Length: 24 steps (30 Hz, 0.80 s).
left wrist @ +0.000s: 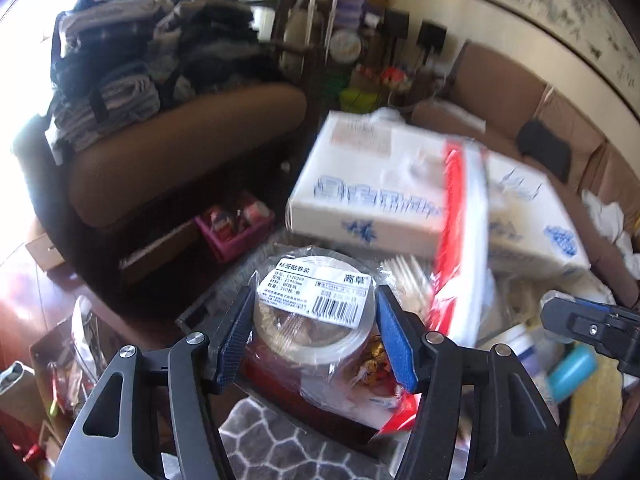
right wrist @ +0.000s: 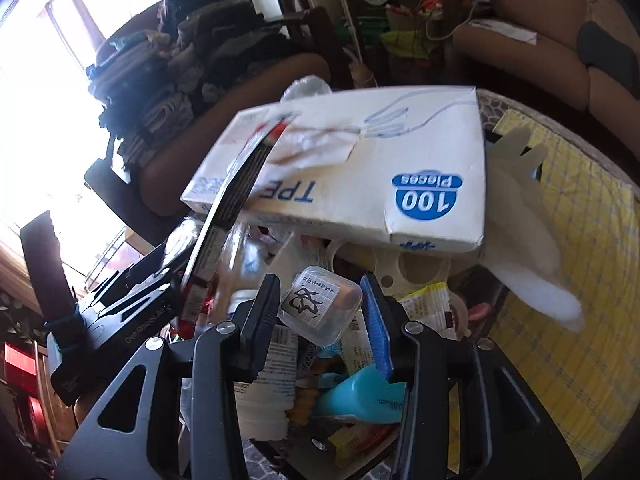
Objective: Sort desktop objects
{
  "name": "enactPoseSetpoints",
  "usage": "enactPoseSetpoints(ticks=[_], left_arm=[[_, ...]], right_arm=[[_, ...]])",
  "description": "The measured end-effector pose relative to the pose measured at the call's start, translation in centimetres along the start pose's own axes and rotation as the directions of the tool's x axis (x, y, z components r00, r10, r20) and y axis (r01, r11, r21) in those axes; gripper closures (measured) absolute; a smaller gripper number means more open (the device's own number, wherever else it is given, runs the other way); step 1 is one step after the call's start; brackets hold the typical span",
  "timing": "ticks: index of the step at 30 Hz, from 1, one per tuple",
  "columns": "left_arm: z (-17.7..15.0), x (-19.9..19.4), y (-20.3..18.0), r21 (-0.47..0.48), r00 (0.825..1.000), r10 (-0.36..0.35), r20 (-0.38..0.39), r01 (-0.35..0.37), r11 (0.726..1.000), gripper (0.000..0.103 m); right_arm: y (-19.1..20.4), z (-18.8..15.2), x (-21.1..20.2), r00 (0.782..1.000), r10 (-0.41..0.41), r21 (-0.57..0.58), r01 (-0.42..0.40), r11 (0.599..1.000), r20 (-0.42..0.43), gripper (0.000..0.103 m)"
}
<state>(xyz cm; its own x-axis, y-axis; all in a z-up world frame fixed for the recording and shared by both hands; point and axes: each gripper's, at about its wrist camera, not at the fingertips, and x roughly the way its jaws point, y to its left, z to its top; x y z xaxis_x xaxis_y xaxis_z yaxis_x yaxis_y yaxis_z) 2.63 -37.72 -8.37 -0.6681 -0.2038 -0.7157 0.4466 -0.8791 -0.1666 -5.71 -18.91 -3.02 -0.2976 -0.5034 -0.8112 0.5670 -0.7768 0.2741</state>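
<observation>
Clearly both tools are loaded at once. The left tool [left wrist: 316, 330] is clamped on a wrapped roll of label stickers [left wrist: 314, 312], its blue-padded fingers [left wrist: 394, 344] pressing the roll's opposite sides so the printed label faces up; gripping across the round body probably keeps the slick plastic wrap from sliding. The roll hangs above a heap of red packets and other clutter on the worktop, in front of a white glove box [left wrist: 372, 184] with blue print.

The right tool [right wrist: 320, 312] is closed on a small clear plastic case [right wrist: 320, 304] with a leaf sticker on its lid, held by its side walls and tilted. Below it lie a turquoise bottle [right wrist: 360, 396] and a white tub [right wrist: 268, 384], and behind it the glove box [right wrist: 360, 168] marked "100 Pieces" rests tilted on the pile, a pale glove [right wrist: 520, 216] trailing from its open end over a yellow cloth [right wrist: 580, 320].

Motion blur smears the box in both views, so whether the long red-and-white packet [left wrist: 460, 240] leans on it or is merely in front is hard to say. Neither item has reached a sorted spot yet.
</observation>
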Motion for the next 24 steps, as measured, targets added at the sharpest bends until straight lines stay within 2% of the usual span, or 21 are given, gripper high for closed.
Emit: enactPoseSetpoints(ticks=[7,8,9,11,15,17,19,22,24], left_arm=[[0.1,-0.2,0.0,-0.015,1.0,0.004,0.008,-0.003,1.0,0.039],[0.1,-0.4,0.0,-0.022,1.0,0.005,0.008,-0.004,1.0,0.034],[0.1,-0.6,0.1,-0.029,1.0,0.002,0.007,-0.001,1.0,0.026],[0.1,-1.1,0.2,-0.065,1.0,-0.022,0.006,0.023,0.998,0.021],[0.3,-2.5,0.1,-0.084,0.999,-0.047,0.017,0.048,0.995,0.018],[0.5,-3.7,0.1,-0.082,1.0,-0.01,0.009,0.011,0.997,0.016],[0.9,-5.4,0.1,-0.085,0.997,0.054,-0.06,-0.059,0.995,0.009],[1.3,-8.6,0.0,-0.094,0.989,0.112,-0.097,-0.121,0.988,0.008],[1.4,-11.1,-0.8,-0.081,0.986,0.134,-0.095,-0.142,0.987,0.007]], right_arm=[[-1.0,-0.6,1.1,0.999,-0.023,0.023,0.024,0.999,-0.028,0.063],[-1.1,-0.6,0.9,0.999,-0.022,0.031,0.023,0.999,-0.025,0.061],[-1.3,-0.7,0.5,1.0,-0.018,0.043,0.019,0.999,-0.024,0.052],[-1.6,-0.8,-0.2,1.0,-0.014,0.057,0.015,0.998,-0.017,0.036],[-1.9,-0.8,-2.7,0.999,-0.039,0.075,0.039,0.996,0.002,0.034],[-1.9,-0.7,-4.4,0.998,-0.053,0.083,0.052,0.995,0.018,0.033],[-1.9,-0.7,-6.5,0.995,-0.085,0.104,0.08,0.991,0.049,0.027],[-0.5,-1.9,-9.9,0.965,-0.244,0.119,0.232,0.965,0.098,0.024],[0.9,-3.4,-11.6,0.952,-0.274,0.083,0.264,0.961,0.134,0.024]])
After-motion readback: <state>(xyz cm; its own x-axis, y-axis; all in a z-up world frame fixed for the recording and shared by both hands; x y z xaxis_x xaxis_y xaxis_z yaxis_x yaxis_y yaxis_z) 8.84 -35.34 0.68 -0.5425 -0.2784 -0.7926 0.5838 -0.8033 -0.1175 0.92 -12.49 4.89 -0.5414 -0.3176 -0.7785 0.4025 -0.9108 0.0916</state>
